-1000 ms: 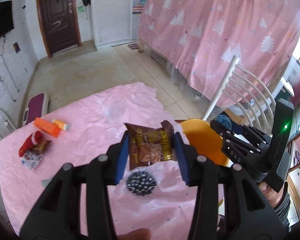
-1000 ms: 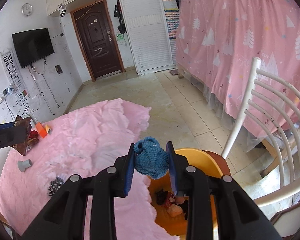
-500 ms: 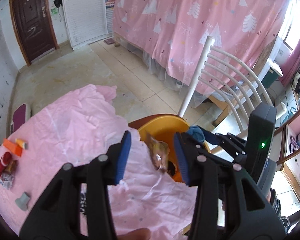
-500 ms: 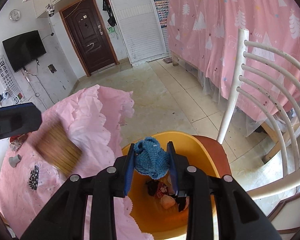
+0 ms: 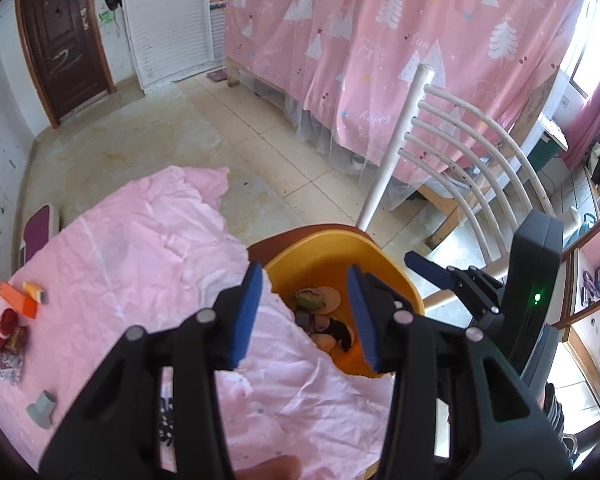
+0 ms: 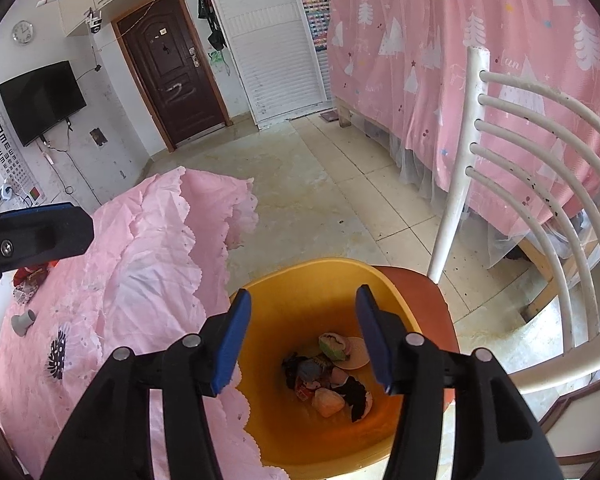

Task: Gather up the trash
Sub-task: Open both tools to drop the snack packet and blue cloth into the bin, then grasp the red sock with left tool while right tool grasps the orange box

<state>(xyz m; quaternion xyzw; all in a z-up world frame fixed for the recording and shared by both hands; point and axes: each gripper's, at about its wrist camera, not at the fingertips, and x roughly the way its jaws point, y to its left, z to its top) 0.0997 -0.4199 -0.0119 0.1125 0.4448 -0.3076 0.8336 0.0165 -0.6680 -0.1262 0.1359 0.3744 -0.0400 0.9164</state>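
An orange bin [image 5: 332, 246] [image 6: 320, 276] stands on a chair seat at the table's edge, with a pile of trash [image 6: 328, 376] [image 5: 320, 316] at its bottom. My left gripper [image 5: 305, 276] hangs open above the bin with nothing between its fingers. My right gripper [image 6: 304, 296] is over the same bin; its jaws are opening and hold nothing. On the pink tablecloth [image 5: 140, 248] lie an orange piece [image 5: 18, 300], a red wrapper [image 5: 6, 328], a grey cap [image 5: 42, 404] [image 6: 22, 320] and a black spiky ball [image 6: 56, 354].
A white slatted chair back [image 6: 520, 160] rises just right of the bin, and its brown seat [image 6: 420, 292] carries the bin. A pink curtain [image 5: 420, 40] hangs behind it. Tiled floor [image 6: 320, 184] stretches toward a dark door [image 6: 172, 72].
The snack packet left my left gripper and fell into the bin as that gripper swung over it. My right gripper opened and the blue knitted ball dropped into the bin.
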